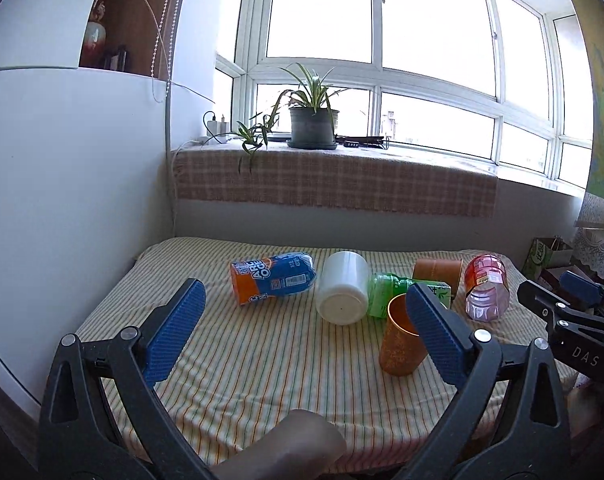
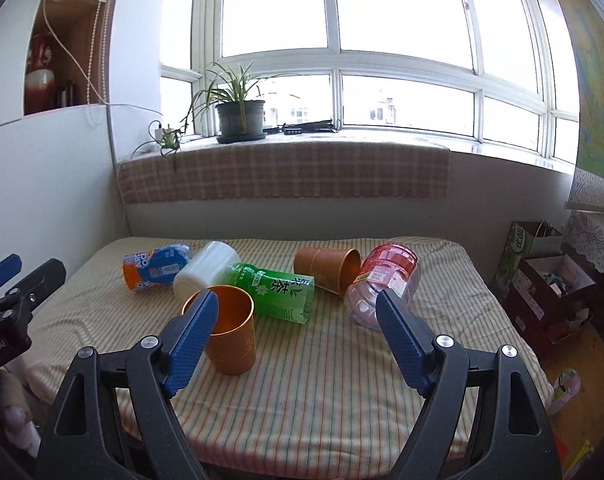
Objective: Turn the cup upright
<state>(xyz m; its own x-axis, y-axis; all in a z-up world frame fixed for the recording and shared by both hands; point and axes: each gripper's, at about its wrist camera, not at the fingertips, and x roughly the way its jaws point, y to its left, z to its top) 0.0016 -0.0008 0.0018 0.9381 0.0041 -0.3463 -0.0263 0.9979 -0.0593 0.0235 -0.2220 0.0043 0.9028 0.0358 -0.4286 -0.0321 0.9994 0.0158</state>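
Note:
An orange cup stands upright on the striped cloth, mouth up; it also shows in the left wrist view. A brown cup lies on its side farther back, also in the left wrist view. A white cup lies on its side, base toward me, also in the right wrist view. My left gripper is open and empty above the cloth. My right gripper is open and empty, its left finger just in front of the orange cup.
A blue-orange bottle, a green tea bottle and a pink clear jar lie on the striped table. A potted plant stands on the windowsill. Boxes sit on the floor at right.

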